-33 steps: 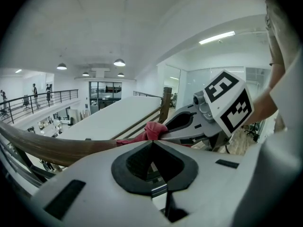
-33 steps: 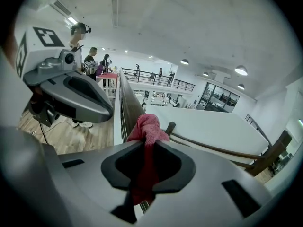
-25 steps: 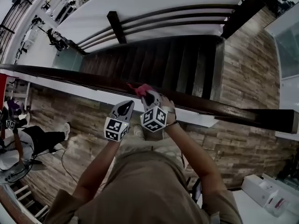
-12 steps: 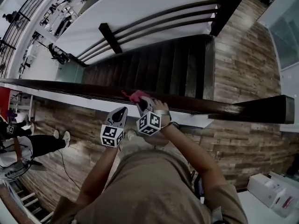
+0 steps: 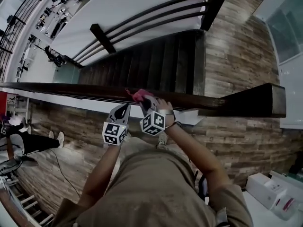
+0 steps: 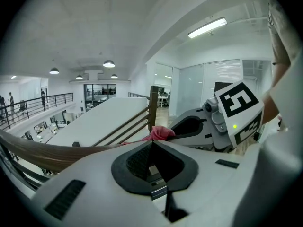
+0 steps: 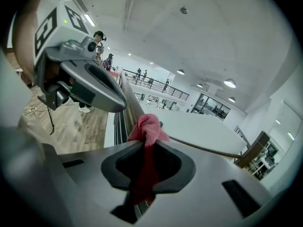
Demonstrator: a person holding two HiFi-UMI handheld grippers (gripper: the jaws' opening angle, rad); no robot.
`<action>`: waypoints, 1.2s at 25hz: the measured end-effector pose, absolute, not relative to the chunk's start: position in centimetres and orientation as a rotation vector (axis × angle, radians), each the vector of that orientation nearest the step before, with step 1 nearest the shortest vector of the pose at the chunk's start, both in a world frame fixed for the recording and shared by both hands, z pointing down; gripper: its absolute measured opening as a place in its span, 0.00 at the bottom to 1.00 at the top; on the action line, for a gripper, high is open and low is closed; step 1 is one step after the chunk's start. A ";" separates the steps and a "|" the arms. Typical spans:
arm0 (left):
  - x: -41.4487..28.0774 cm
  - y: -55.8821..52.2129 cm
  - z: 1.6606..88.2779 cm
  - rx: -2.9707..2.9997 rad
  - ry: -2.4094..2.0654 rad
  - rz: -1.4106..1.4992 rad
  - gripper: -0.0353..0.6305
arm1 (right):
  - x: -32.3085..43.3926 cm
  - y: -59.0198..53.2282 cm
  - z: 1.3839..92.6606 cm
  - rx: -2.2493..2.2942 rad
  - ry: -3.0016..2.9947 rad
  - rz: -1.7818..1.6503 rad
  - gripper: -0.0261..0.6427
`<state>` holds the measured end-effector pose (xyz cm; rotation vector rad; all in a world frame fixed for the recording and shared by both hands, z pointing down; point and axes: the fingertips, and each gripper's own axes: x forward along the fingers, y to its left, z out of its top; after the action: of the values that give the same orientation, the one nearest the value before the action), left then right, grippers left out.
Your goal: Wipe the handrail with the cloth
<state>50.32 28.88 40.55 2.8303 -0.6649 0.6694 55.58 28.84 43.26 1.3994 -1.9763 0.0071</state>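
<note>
Both forearms reach forward from the body: the right gripper [image 7: 147, 143] is clamped on the crumpled pink-red woven cloth [image 5: 139, 95] atop the long dark wooden handrail [image 5: 71, 90], while the left gripper [image 6: 151, 144], jaws together and empty, hovers just beside it.

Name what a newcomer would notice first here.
The pink cloth, pinched in the right gripper at the dark handrail, stands out at centre. Beyond it, a dark staircase drops away; the left gripper hangs beside, shut and empty.
</note>
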 end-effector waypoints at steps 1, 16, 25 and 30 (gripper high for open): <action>51.2 29.8 40.5 2.834 -0.650 0.670 0.08 | 56.9 30.1 43.3 1.414 -1.967 0.012 0.13; 64.7 39.0 39.7 2.950 -0.261 0.677 0.08 | 78.6 46.1 42.9 1.761 -1.674 0.339 0.13; 67.3 42.7 39.9 2.975 -0.153 0.673 0.08 | 93.0 58.0 43.2 2.001 -1.199 0.451 0.13; 65.3 41.5 40.1 2.967 -0.203 0.677 0.08 | 93.7 58.6 43.3 2.072 -1.146 0.470 0.13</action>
<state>65.31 41.47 40.10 2.9669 -0.2032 0.6773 93.73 58.60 43.26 2.0724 -1.1457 0.4698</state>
